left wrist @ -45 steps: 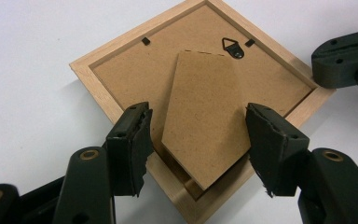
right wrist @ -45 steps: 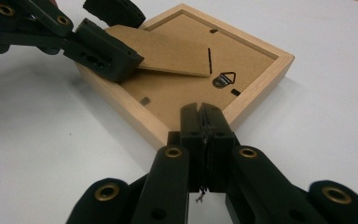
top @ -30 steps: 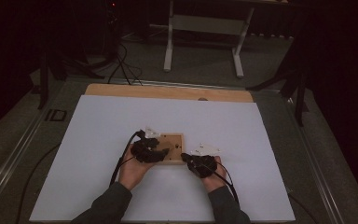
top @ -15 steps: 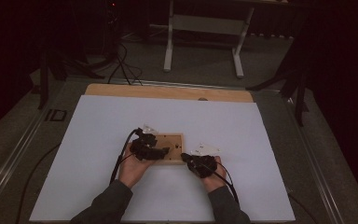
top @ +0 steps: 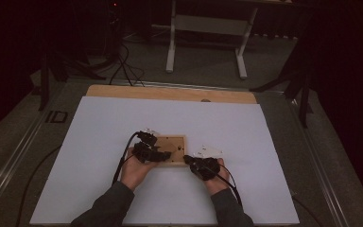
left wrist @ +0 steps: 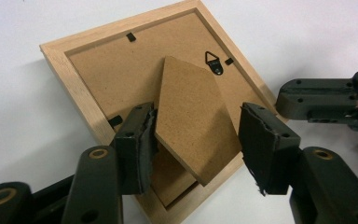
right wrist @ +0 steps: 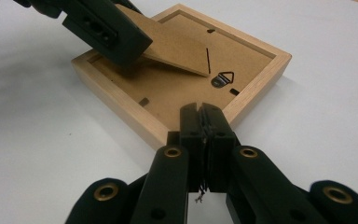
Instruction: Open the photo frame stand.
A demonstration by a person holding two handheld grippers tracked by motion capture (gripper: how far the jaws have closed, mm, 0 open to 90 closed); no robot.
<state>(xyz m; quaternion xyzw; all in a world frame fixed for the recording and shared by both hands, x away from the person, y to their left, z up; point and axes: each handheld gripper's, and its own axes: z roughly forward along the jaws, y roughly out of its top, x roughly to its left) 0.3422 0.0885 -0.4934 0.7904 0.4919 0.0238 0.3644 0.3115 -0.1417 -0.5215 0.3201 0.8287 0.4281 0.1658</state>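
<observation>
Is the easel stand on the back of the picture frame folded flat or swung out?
Swung out. The stand tilts up off the picture frame backing, its free end raised between the left gripper jaws, casting a shadow beneath.

White table top [top: 99, 156] — wooden picture frame [top: 178, 141] face-down on it, small pale bits [top: 207, 151] beside.
</observation>
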